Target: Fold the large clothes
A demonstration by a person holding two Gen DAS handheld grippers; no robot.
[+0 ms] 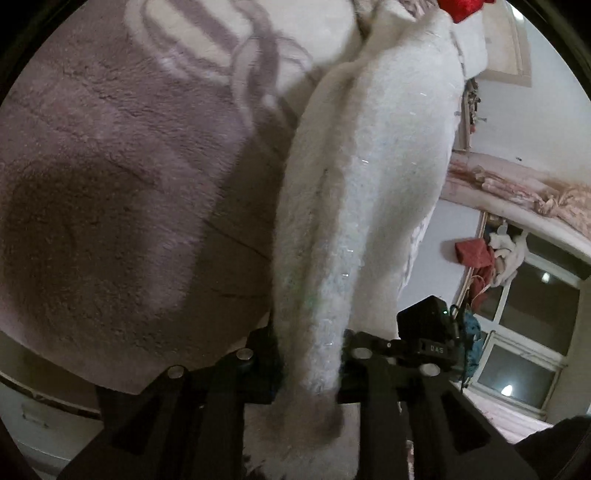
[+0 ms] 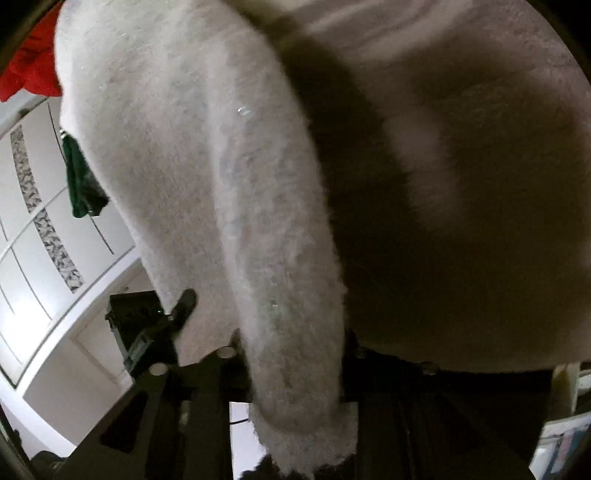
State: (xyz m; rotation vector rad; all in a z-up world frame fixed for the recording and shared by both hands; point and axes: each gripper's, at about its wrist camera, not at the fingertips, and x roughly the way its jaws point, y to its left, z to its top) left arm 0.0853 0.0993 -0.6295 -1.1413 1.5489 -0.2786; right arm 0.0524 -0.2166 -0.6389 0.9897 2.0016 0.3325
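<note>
A fluffy white garment point(image 1: 369, 177) hangs stretched between my two grippers above a pinkish-grey plush blanket point(image 1: 110, 166). My left gripper point(image 1: 310, 354) is shut on one end of the garment, which bunches between the jaws. My right gripper point(image 2: 295, 362) is shut on the other end of the white garment point(image 2: 207, 155); its tip pokes out below the jaws. The blanket point(image 2: 480, 147) lies to the right in the right wrist view. In the left wrist view the other gripper's black body point(image 1: 428, 325) shows beside the fabric.
A red cloth point(image 1: 461, 7) lies at the far end of the garment, also in the right wrist view point(image 2: 33, 70). A window point(image 1: 524, 314) and hung clothes are at right. White wardrobe doors point(image 2: 40, 236) and a dark green cloth point(image 2: 83, 184) are at left.
</note>
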